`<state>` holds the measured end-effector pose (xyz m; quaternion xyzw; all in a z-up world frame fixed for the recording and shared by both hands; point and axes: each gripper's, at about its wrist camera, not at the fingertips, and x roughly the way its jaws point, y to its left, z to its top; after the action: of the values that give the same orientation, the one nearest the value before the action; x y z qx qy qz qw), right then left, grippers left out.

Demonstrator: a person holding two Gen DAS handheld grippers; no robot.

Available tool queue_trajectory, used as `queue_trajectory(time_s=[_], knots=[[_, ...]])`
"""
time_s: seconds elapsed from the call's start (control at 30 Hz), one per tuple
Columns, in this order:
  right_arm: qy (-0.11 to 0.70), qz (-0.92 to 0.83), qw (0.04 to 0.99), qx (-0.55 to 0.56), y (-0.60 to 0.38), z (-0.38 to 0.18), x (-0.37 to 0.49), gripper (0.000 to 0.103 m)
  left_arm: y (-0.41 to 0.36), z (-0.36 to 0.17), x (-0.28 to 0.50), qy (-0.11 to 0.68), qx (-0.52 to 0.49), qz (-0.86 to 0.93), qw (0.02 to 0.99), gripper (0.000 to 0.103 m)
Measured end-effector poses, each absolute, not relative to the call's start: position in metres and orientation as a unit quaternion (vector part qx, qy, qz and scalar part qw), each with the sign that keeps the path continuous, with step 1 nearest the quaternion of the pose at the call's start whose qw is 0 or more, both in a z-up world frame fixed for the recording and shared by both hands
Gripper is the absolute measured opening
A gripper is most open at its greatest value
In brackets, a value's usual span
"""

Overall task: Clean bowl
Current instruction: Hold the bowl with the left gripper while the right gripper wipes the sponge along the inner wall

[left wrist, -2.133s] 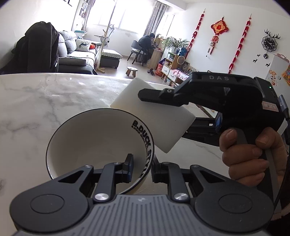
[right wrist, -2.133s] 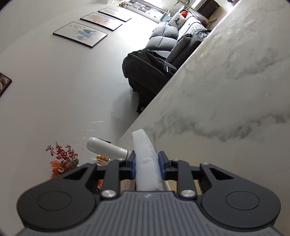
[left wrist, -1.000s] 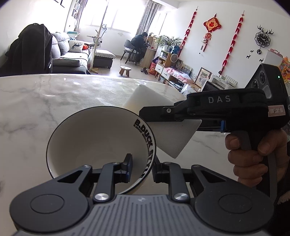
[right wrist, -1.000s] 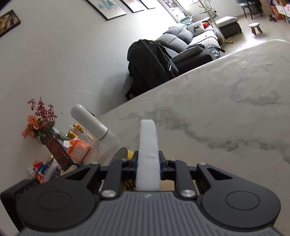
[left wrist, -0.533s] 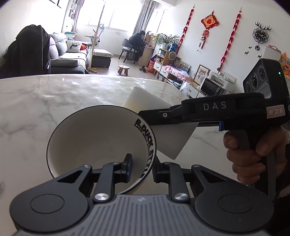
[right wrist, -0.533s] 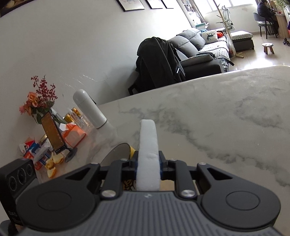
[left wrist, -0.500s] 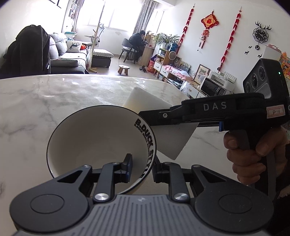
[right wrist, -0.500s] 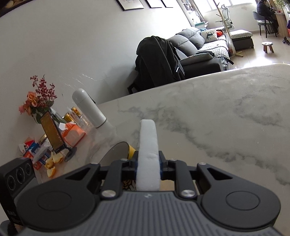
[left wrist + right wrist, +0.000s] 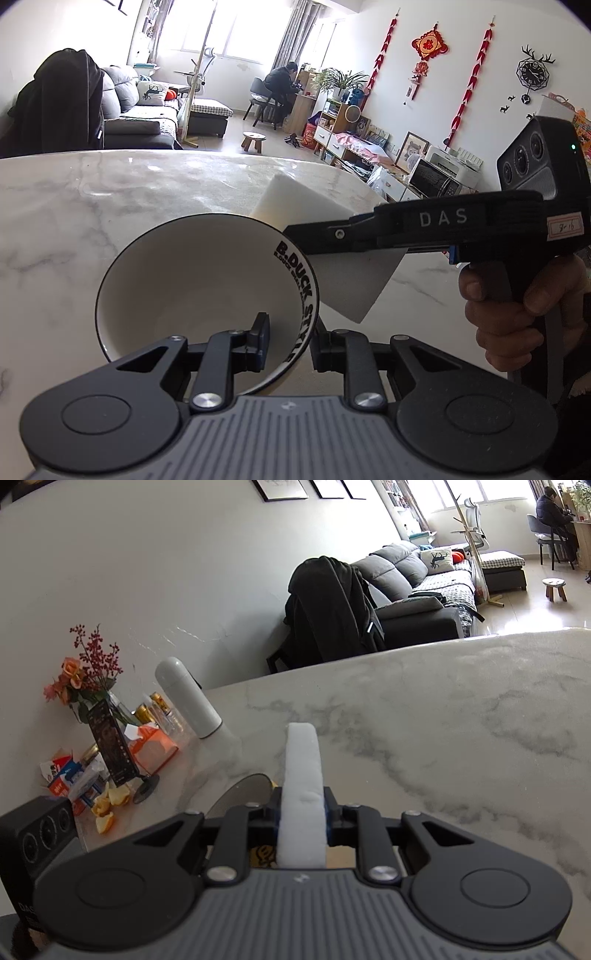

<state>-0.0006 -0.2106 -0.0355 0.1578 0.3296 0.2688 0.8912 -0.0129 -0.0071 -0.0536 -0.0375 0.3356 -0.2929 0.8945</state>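
Observation:
A white bowl [image 9: 192, 280] with a black rim and "B.DUCK" lettering is tilted above the marble table [image 9: 74, 206]. My left gripper [image 9: 288, 343] is shut on its near right rim, one finger inside, one outside. My right gripper [image 9: 301, 812] is shut on a white sponge [image 9: 303, 775]. In the left wrist view the right gripper [image 9: 317, 236] holds the sponge [image 9: 332, 269] just right of the bowl's rim, its finger close over the rim. A grey edge of the bowl [image 9: 240, 790] shows in the right wrist view, left of the sponge.
At the table's left end stand a white flask [image 9: 184, 698], a flower vase [image 9: 85, 679], a phone on a stand [image 9: 114, 746], cans, snack packets and orange peel [image 9: 107, 808]. A dark coat [image 9: 328, 609] hangs on a chair beyond the table edge.
The right gripper has levelled out and swung with the sponge toward the bowl's right rim. The left gripper and bowl have stayed nearly still.

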Motion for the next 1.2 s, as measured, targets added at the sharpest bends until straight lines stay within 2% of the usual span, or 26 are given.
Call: queue_trajectory(time_s=[0.2, 0.5, 0.8, 1.2], knots=[[0.346, 0.265, 0.887, 0.153, -0.209, -0.042, 0.001, 0.021, -0.005, -0.054, -0.011, 0.336, -0.039, -0.295, 0.894, 0.023], [0.326, 0.273, 0.897, 0.121, -0.201, -0.021, -0.004, 0.022, -0.002, -0.055, -0.014, 0.335, -0.035, -0.304, 0.891, 0.023], [0.346, 0.273, 0.89, 0.113, -0.201, -0.033, 0.0, 0.022, 0.0, -0.054, -0.014, 0.34, -0.019, -0.31, 0.887, 0.025], [0.321, 0.286, 0.897, 0.102, -0.199, -0.017, -0.005, 0.022, 0.0, -0.055, -0.015, 0.343, -0.013, -0.31, 0.887, 0.026]])
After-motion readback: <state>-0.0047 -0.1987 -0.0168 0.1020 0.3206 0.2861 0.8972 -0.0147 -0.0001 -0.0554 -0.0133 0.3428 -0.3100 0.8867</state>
